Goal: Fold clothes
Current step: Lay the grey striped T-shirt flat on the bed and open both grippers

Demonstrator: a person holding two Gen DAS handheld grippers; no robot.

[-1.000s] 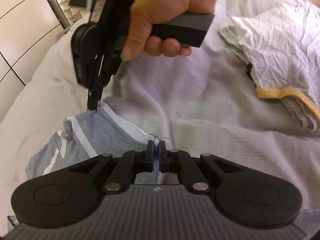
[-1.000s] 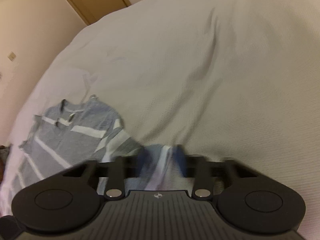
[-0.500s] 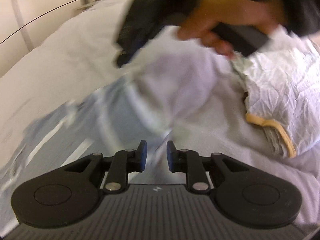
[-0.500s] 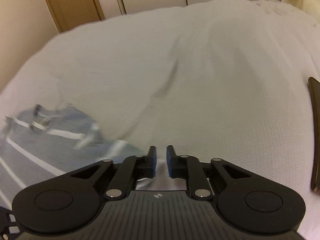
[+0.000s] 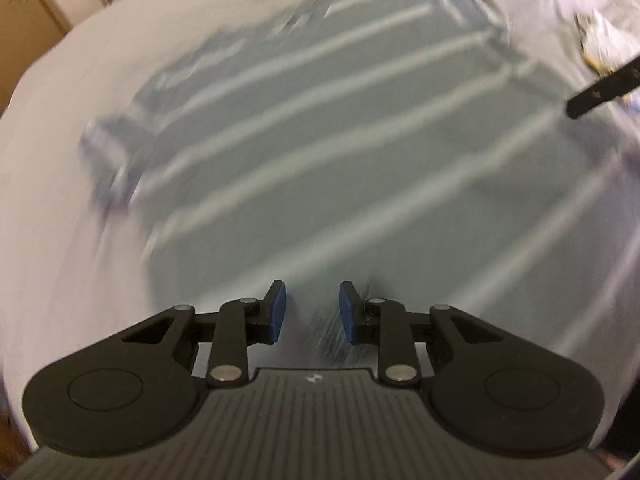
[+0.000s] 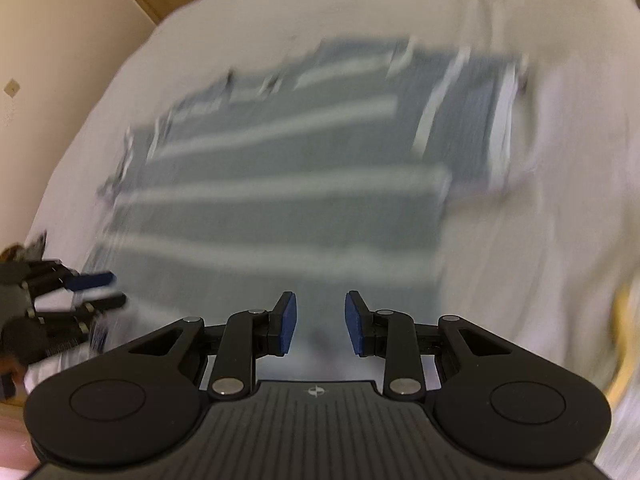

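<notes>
1. The shirt (image 5: 360, 152), grey with pale stripes, lies spread flat on the bed (image 5: 60, 160); one sleeve looks folded in at its 2 o'clock corner in the right view.
2. From our left gripper (image 5: 312, 312) it runs toward 12 o'clock, stripes crossing that line.
3. Our left gripper gapes, holding nothing.
4. Our right gripper (image 6: 320, 322) is likewise parted and empty, over the hem.
5. Both sit equally near; blur hides finer detail.

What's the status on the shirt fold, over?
Left gripper open, empty. Right gripper open, empty. Striped shirt spread flat on bed, unfolded. Nothing on it; frames blurred.
</notes>
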